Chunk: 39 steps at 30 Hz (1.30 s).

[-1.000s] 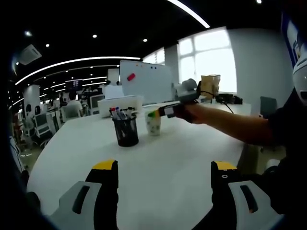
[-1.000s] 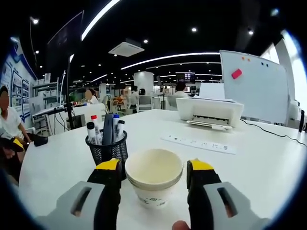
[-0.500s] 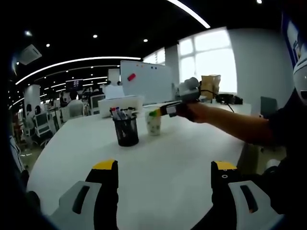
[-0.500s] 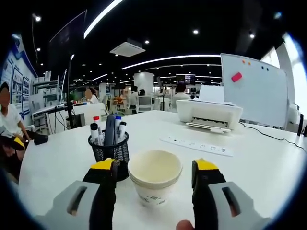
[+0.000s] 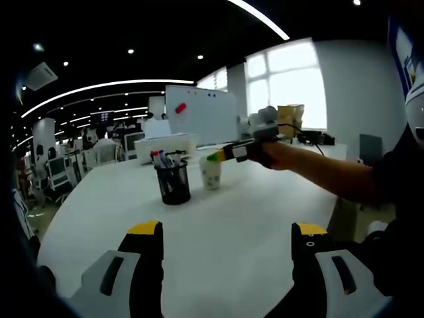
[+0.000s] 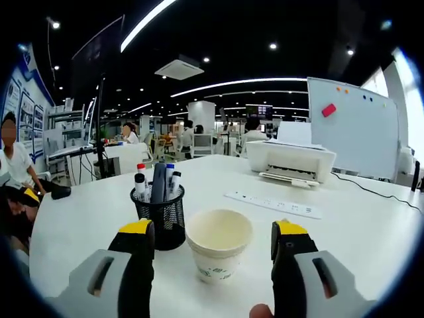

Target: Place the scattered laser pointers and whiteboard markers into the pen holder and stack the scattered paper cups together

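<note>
Right claw (image 6: pixel 213 237): jaws wide apart, one on each side of the cups, not touching them.
Left claw (image 5: pixel 227 228): jaws wide apart, holding nothing, low in the frame.
Paper cups (image 6: pixel 218 253): stacked, standing on the white surface (image 6: pixel 344 245), middle of the frame.
Pen holder (image 6: pixel 159 216): black mesh, just left of the cups, markers (image 6: pixel 140 187) standing inside.

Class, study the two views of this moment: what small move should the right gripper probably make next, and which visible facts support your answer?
Probably draw the right gripper back and up, clear of the paper cups. Its jaws stand wide apart either side of the stack without touching it, the cups sit nested and upright on the table, and the markers stand in the pen holder, so nothing appears left to grasp.
</note>
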Each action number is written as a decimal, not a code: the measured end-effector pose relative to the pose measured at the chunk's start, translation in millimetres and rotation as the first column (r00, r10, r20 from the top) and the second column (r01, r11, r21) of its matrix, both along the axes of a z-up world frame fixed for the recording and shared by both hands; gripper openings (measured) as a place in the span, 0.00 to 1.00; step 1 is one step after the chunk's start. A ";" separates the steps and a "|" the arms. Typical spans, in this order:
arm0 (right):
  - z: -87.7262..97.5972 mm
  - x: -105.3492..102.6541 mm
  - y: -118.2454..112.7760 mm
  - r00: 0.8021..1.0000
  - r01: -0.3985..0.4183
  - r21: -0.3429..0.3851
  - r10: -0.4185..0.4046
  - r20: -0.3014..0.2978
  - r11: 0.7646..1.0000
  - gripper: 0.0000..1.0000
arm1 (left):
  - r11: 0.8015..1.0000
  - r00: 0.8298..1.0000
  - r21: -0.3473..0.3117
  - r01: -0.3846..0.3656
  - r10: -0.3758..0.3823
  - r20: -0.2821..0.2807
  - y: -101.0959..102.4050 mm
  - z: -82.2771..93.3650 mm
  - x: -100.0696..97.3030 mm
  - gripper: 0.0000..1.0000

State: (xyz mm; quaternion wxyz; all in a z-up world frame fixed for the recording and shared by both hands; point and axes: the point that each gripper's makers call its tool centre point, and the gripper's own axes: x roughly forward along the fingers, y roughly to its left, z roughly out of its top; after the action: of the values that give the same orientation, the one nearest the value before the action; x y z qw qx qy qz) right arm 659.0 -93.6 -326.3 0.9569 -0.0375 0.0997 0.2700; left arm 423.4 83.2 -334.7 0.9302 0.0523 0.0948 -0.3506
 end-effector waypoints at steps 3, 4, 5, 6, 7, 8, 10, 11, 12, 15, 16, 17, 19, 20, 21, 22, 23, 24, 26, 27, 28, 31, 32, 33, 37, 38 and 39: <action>1.8 -3.6 -1.5 1.000 0.001 0.005 -0.001 0.005 1.000 0.69 | 1.000 1.000 -0.002 0.002 -0.002 -0.001 -1.0 -0.4 -0.3 0.82; 2.0 -5.0 -2.2 1.000 0.001 0.006 -0.001 0.006 1.000 0.69 | 1.000 1.000 -0.002 0.003 -0.003 -0.002 -1.5 -0.5 -0.5 0.82; 2.1 -5.7 -2.7 1.000 0.001 0.006 -0.002 0.006 1.000 0.69 | 1.000 1.000 -0.002 0.003 -0.003 -0.002 -1.7 -0.7 -0.5 0.82; 2.0 -6.5 -3.3 1.000 0.001 0.006 -0.001 0.006 1.000 0.70 | 1.000 1.000 0.000 0.003 -0.003 -0.002 -1.8 -1.0 -0.5 0.82; 1.7 -8.1 -4.5 1.000 -0.001 0.010 0.001 0.005 1.000 0.70 | 1.000 1.000 0.001 0.004 -0.004 -0.002 -1.9 -1.3 -0.6 0.82; 1.3 -8.9 -5.0 1.000 -0.003 0.014 0.003 0.002 1.000 0.70 | 1.000 1.000 0.001 0.004 -0.004 -0.003 -2.1 -1.5 -0.6 0.82; 0.2 -12.2 -6.3 1.000 -0.006 0.024 0.006 -0.006 1.000 0.71 | 1.000 1.000 0.001 0.006 -0.006 -0.004 -2.9 -2.0 -0.9 0.82; 0.0 -12.9 -6.7 1.000 -0.007 0.024 0.007 -0.007 1.000 0.70 | 1.000 1.000 0.002 0.006 -0.006 -0.004 -3.1 -2.1 -0.9 0.82; -0.2 -13.5 -7.3 1.000 -0.007 0.024 0.007 -0.007 1.000 0.70 | 1.000 1.000 0.002 0.007 -0.007 -0.004 -3.4 -2.2 -1.0 0.82; 0.5 -17.0 -11.9 1.000 0.003 0.019 -0.003 0.001 1.000 0.71 | 1.000 1.000 0.002 0.010 -0.010 -0.005 -4.3 -2.6 -1.4 0.82; 1.8 -18.3 -13.1 1.000 0.004 0.024 -0.004 0.004 1.000 0.71 | 1.000 1.000 0.003 0.011 -0.011 -0.006 -4.5 -2.8 -1.6 0.82; 3.3 -19.6 -14.7 1.000 0.005 0.033 -0.006 0.005 0.999 0.73 | 1.000 1.000 0.003 0.009 -0.009 -0.006 -3.9 -2.9 -1.4 0.82; 3.9 -21.3 -16.4 1.000 0.006 0.041 -0.006 0.001 0.999 0.74 | 1.000 1.000 0.001 0.005 -0.005 -0.005 -2.7 -2.5 -0.8 0.82; 4.1 -22.1 -17.6 1.000 0.008 0.045 -0.008 0.000 0.999 0.74 | 1.000 1.000 0.000 0.004 -0.004 -0.005 -2.2 -2.2 -0.4 0.82; 4.1 -22.3 -17.9 1.000 0.009 0.046 -0.009 0.000 0.999 0.74 | 1.000 1.000 0.000 0.004 -0.004 -0.004 -2.1 -2.1 -0.3 0.82; 3.6 -22.7 -18.8 1.000 0.012 0.046 -0.012 -0.002 0.999 0.74 | 1.000 1.000 0.001 0.003 -0.003 -0.003 -1.9 -1.6 -0.2 0.82; 3.1 -23.5 -19.7 1.000 0.013 0.042 -0.013 -0.003 0.999 0.74 | 1.000 1.000 0.002 0.003 -0.003 -0.001 -1.8 -1.0 0.0 0.82; 2.8 -24.0 -20.3 1.000 0.013 0.039 -0.013 -0.003 0.999 0.74 | 1.000 1.000 0.002 0.003 -0.003 0.000 -1.8 -0.5 0.0 0.82; 2.6 -25.8 -22.4 1.000 0.016 0.033 -0.016 0.000 0.999 0.74 | 1.000 1.000 -0.001 0.003 -0.003 0.003 -1.7 0.6 0.3 0.82; 2.5 -26.1 -23.0 1.000 0.016 0.031 -0.016 0.001 0.999 0.74 | 1.000 1.000 -0.001 0.003 -0.003 0.003 -1.7 0.7 0.3 0.82; 2.2 -26.6 -23.5 1.000 0.016 0.028 -0.016 0.000 0.999 0.74 | 1.000 1.000 -0.001 0.003 -0.003 0.004 -1.6 0.9 0.4 0.82; 2.9 -31.2 -25.7 1.000 0.018 0.023 -0.018 0.004 1.000 0.75 | 1.000 1.000 0.002 0.003 -0.003 0.003 -0.9 0.6 0.7 0.82; 2.9 -32.5 -26.1 1.000 0.016 0.022 -0.016 0.003 1.000 0.75 | 1.000 1.000 0.002 0.002 -0.002 0.004 -0.4 0.6 0.9 0.82; 2.8 -33.2 -26.1 1.000 0.016 0.022 -0.016 0.002 1.000 0.75 | 1.000 1.000 0.002 0.001 -0.001 0.003 -0.2 0.7 1.0 0.82; 3.0 -38.6 -27.7 1.000 0.015 0.013 -0.015 0.004 1.000 0.76 | 1.000 1.000 0.004 0.002 -0.002 0.003 -0.1 0.6 0.9 0.82; 3.4 -40.0 -28.0 1.000 0.013 0.015 -0.013 0.004 1.000 0.76 | 1.000 1.000 0.004 0.003 -0.003 0.004 -0.2 0.8 0.8 0.82; 3.6 -41.2 -27.6 1.000 0.009 0.017 -0.009 0.003 1.000 0.76 | 1.000 1.000 0.005 0.003 -0.003 0.004 -0.2 1.0 0.7 0.82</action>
State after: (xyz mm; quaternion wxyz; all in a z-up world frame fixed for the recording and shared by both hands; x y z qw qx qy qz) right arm 617.8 -121.2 -322.7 0.9586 -0.0294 0.0961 0.2666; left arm 424.1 83.0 -333.7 0.9298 0.0553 0.0934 -0.3518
